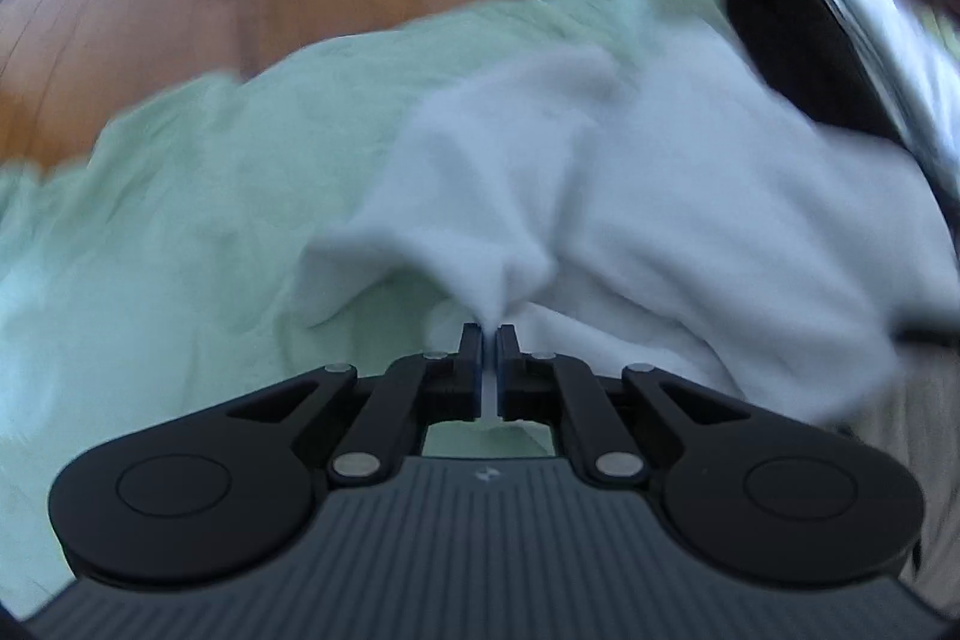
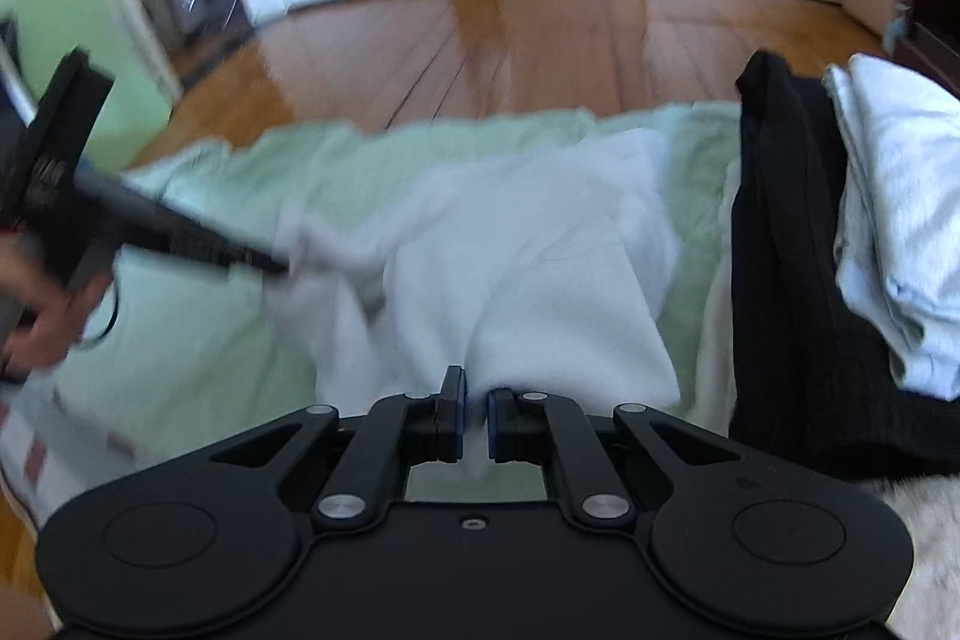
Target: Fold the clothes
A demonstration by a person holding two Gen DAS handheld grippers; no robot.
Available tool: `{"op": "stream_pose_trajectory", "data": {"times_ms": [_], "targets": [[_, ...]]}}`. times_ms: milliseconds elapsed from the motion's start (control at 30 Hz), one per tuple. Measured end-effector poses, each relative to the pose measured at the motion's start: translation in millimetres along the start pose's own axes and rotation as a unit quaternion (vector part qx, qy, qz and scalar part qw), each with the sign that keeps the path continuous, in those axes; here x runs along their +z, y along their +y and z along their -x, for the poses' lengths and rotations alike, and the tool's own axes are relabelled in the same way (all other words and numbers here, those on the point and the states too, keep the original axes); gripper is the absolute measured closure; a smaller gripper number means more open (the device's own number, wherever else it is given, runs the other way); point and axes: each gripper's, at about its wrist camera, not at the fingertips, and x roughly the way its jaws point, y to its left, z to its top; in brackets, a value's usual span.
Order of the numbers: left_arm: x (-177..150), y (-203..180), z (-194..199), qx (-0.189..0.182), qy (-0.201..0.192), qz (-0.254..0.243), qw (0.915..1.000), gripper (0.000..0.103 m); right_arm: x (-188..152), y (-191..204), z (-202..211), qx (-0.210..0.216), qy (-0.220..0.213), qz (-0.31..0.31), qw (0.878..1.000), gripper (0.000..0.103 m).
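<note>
The white garment (image 1: pixel 600 196) lay rumpled and unfolded mid-frame on the green sheet (image 1: pixel 180 196), pinched by both the left gripper (image 1: pixel 489 340) and right gripper (image 2: pixel 476 388), while folded clothes (image 2: pixel 900 232) sat right.

Motion blur smears the white garment (image 1: pixel 630 196), perhaps a shirt.

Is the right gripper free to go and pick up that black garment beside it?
Probably not yet: the right gripper is shut on the white garment. The black garment lies close by, nothing between them, so it must let go first.
</note>
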Motion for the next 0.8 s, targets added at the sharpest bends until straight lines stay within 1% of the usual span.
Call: {"op": "stream_pose_trajectory", "data": {"times_ms": [33, 67, 100, 133, 167, 233, 267, 333, 367, 400, 467, 500, 567, 600, 667, 700, 733, 767, 800], "targets": [[-3.2, 13.7, -6.7, -0.024, -0.003, 0.044, 0.9988, 0.099, -3.5, -1.0, -0.2, 0.005, 0.010, -0.004, 1.000, 0.094], [-6.4, 27.4, -13.3, -0.047, -0.006, 0.087, 0.9950, 0.099, -5.7, -3.3, -3.3, 0.016, 0.027, -0.012, 0.999, 0.094], [-9.6, 41.1, -20.0, -0.071, -0.009, 0.131, 0.9888, 0.098, -7.7, -5.5, -6.4, 0.027, 0.043, -0.020, 0.998, 0.094], [-12.8, 54.8, -26.6, -0.094, -0.012, 0.174, 0.9802, 0.097, -7.3, -6.6, -10.6, 0.039, 0.058, -0.024, 0.997, 0.094], [-14.2, 63.2, -34.0, -0.104, -0.011, 0.198, 0.9747, 0.097, -6.7, -7.5, -14.7, 0.050, 0.072, -0.028, 0.996, 0.094], [-13.4, 62.2, -44.5, -0.092, -0.008, 0.186, 0.9782, 0.096, -0.2, -5.7, -19.4, 0.056, 0.086, -0.021, 0.994, 0.094], [-12.9, 60.9, -48.0, -0.089, -0.009, 0.178, 0.9800, 0.095, 4.9, -5.9, -20.2, 0.054, 0.089, -0.019, 0.994, 0.090], [-11.4, 60.3, -53.1, -0.090, -0.008, 0.176, 0.9802, 0.082, 12.8, -8.5, -18.9, 0.060, 0.093, -0.022, 0.994, 0.088], [-10.9, 62.1, -56.0, -0.092, -0.007, 0.181, 0.9791, 0.067, 17.1, -10.1, -17.2, 0.064, 0.094, -0.020, 0.993, 0.088], [-10.7, 64.4, -58.7, -0.094, -0.008, 0.186, 0.9779, 0.060, 19.2, -12.5, -14.9, 0.064, 0.091, -0.019, 0.994, 0.086], [-13.6, 68.8, -64.7, -0.100, -0.007, 0.196, 0.9755, 0.060, 22.2, -17.9, -11.7, 0.066, 0.088, -0.025, 0.994, 0.081], [-14.9, 70.5, -68.2, -0.105, -0.002, 0.199, 0.9743, 0.060, 23.1, -20.5, -10.8, 0.067, 0.090, -0.029, 0.993, 0.081], [-18.4, 71.2, -70.7, -0.120, 0.006, 0.196, 0.9732, 0.060, 27.5, -22.9, -10.9, 0.065, 0.110, -0.026, 0.992, 0.080], [-20.6, 71.3, -69.6, -0.128, 0.003, 0.192, 0.9730, 0.060, 30.0, -23.7, -10.8, 0.064, 0.121, -0.023, 0.990, 0.078], [-25.5, 73.3, -63.5, -0.150, -0.018, 0.183, 0.9713, 0.060, 40.5, -12.5, -6.4, 0.082, 0.164, 0.029, 0.983, 0.076], [-27.8, 76.9, -61.1, -0.164, -0.027, 0.185, 0.9686, 0.060, 45.3, -7.3, -1.9, 0.084, 0.162, 0.050, 0.982, 0.075], [-29.1, 81.7, -60.2, -0.172, -0.032, 0.188, 0.9665, 0.060, 51.2, -5.8, 1.9, 0.088, 0.147, 0.056, 0.984, 0.073], [-29.1, 86.8, -60.1, -0.170, -0.033, 0.194, 0.9657, 0.060, 57.2, -4.8, 5.3, 0.092, 0.133, 0.062, 0.985, 0.063], [-28.1, 90.3, -61.0, -0.161, -0.031, 0.202, 0.9654, 0.060, 62.9, -7.2, 4.4, 0.097, 0.122, 0.056, 0.986, 0.057]]}}
